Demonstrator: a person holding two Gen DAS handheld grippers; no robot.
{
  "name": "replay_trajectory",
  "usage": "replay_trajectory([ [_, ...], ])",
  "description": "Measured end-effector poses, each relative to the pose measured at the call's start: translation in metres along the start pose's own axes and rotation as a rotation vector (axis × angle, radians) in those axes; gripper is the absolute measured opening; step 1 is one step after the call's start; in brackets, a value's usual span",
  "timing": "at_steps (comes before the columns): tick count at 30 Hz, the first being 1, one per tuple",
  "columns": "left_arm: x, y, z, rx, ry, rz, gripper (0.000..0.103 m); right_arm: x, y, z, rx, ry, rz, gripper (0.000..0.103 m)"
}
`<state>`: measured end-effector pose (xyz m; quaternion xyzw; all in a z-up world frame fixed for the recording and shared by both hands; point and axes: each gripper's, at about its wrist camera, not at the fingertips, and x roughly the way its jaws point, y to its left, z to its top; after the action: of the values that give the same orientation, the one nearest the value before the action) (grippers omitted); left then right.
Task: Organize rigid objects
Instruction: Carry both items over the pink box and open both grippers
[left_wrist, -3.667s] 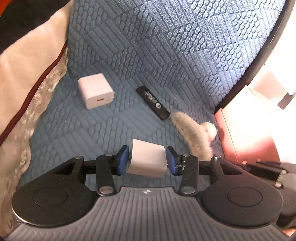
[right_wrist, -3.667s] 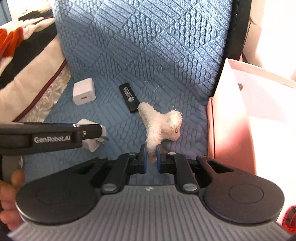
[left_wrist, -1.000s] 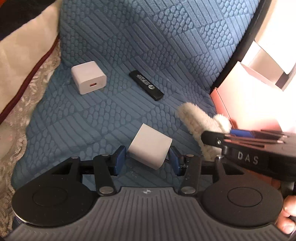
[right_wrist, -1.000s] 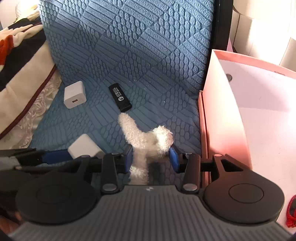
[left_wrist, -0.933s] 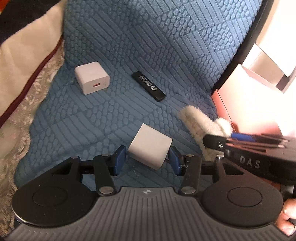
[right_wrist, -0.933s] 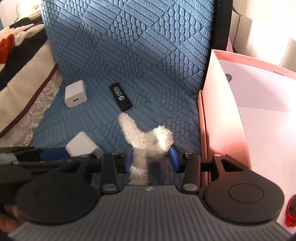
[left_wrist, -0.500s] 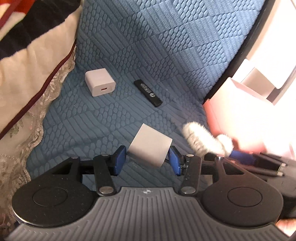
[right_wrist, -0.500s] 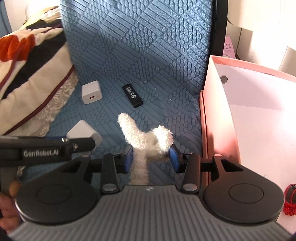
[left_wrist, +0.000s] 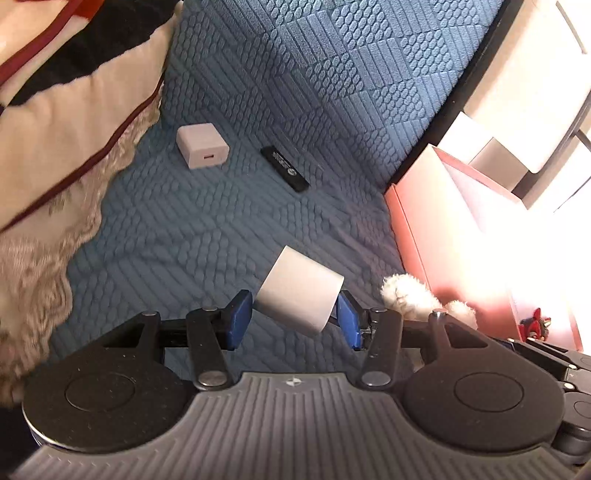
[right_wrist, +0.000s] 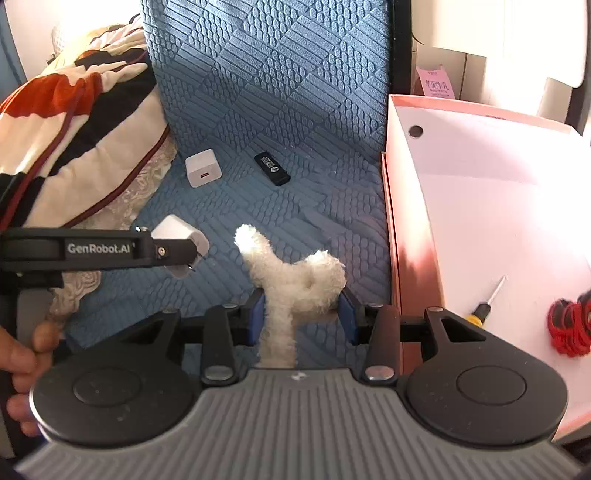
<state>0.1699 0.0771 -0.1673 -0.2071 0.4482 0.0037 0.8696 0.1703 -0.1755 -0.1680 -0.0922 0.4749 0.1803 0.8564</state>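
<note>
The left tongs (left_wrist: 294, 317) and right tongs (right_wrist: 301, 319) look alike — blue pads on black linkage arms with silver screws, round black discs, ribbed grey housing. "GenRobot.AI" marks one arm; bare fingers (right_wrist: 22, 356) show.

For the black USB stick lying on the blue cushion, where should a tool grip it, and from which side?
Grip the black USB stick across its narrow width near mid-length, coming from above. It lies flat on the blue cushion, long and thin, set diagonally, so the fingers should probably turn to straddle its long sides. The white charger sits apart, leaving room.
</note>
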Motion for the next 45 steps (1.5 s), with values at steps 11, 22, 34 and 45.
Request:
replay_trajectory([
  [11,-0.042,-0.036,-0.008,-0.043,-0.063,-0.034,0.056,-0.041,-0.011,-0.005,0.009,-0.032,-0.004,0.045],
  [22,-0.069,-0.099,0.015,-0.011,-0.113,-0.077,0.056,-0.088,-0.034,0.027,0.018,-0.074,-0.008,0.045],
  [34,-0.07,-0.165,0.047,0.026,-0.151,-0.114,0.056,-0.127,-0.079,0.071,0.031,-0.147,-0.008,0.045],
  [45,-0.021,-0.208,0.029,0.071,-0.084,-0.144,0.056,-0.12,-0.132,0.058,0.1,-0.112,-0.043,0.045],
])
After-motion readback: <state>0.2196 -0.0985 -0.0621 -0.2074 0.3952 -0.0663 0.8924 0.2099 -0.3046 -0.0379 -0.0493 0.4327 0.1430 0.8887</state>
